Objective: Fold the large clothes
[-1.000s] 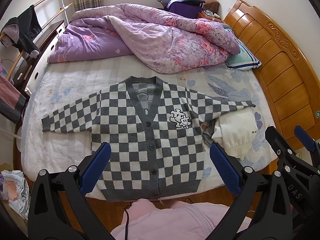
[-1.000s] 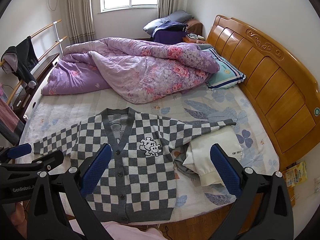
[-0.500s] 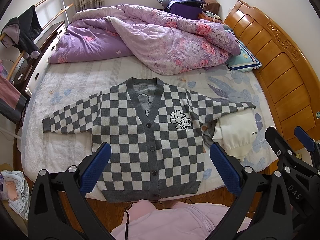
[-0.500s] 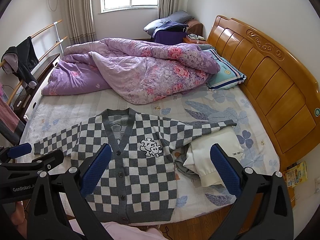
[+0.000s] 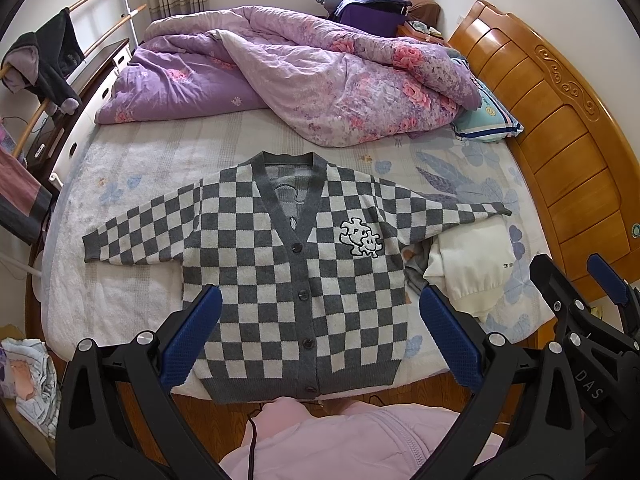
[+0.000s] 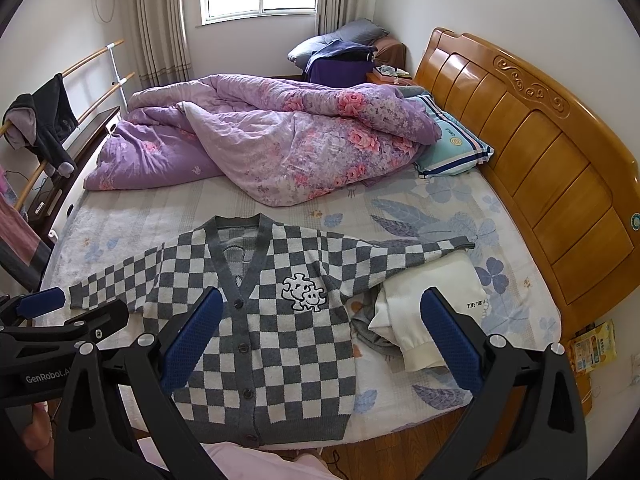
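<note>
A grey-and-white checkered cardigan (image 5: 280, 272) lies flat and buttoned on the bed, sleeves spread out, hem at the near bed edge; it also shows in the right wrist view (image 6: 272, 320). Its right sleeve rests over a folded white garment (image 5: 472, 264). My left gripper (image 5: 320, 336) is open and empty, held above the cardigan's hem. My right gripper (image 6: 322, 336) is open and empty, held above the cardigan's lower right side. Neither touches the cloth.
A crumpled purple floral quilt (image 5: 312, 88) fills the far half of the bed. A striped pillow (image 5: 484, 120) lies by the wooden headboard (image 5: 568, 128). A clothes rail (image 5: 52, 76) stands at the left. A pile of clothes (image 5: 28, 376) lies on the floor.
Both views have barely shifted; the cardigan sits very slightly lower in the left wrist view. Both grippers stay open and nothing has been taken hold of.
</note>
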